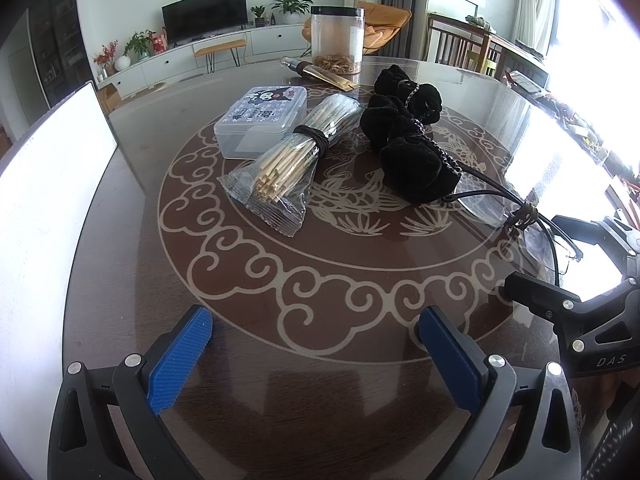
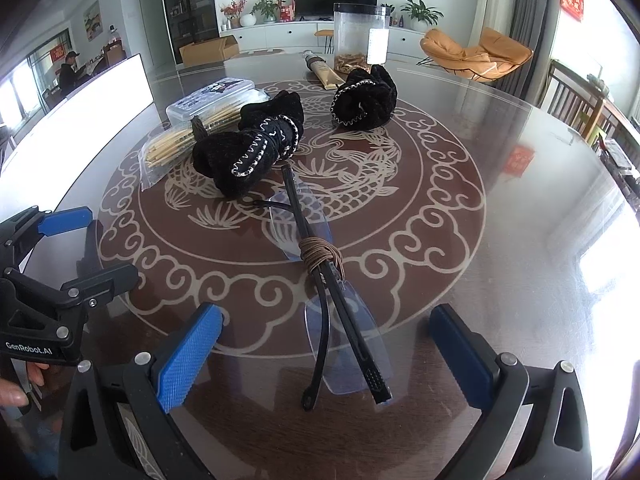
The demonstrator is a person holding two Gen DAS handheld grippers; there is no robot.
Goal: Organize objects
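Folded glasses (image 2: 340,312) with a brown cord wound round them lie on the table just ahead of my open right gripper (image 2: 326,354); nothing is between its fingers. The glasses (image 1: 536,224) show at the right edge of the left wrist view. Two black fabric bundles (image 2: 248,148) (image 2: 366,98) with pale stitching lie beyond. A clear bag of wooden sticks (image 1: 292,160) tied with a brown band lies mid-table, next to a small cartoon-printed plastic box (image 1: 262,118). My left gripper (image 1: 316,356) is open over bare tabletop, well short of the sticks.
A clear jar (image 1: 338,38) with a black lid stands at the far side, a gold-wrapped tube (image 1: 320,72) lying by it. A white board (image 1: 44,208) lines the table's left edge. The round table (image 1: 320,288) has a pale carved pattern. A person sits far off at the left (image 2: 70,68).
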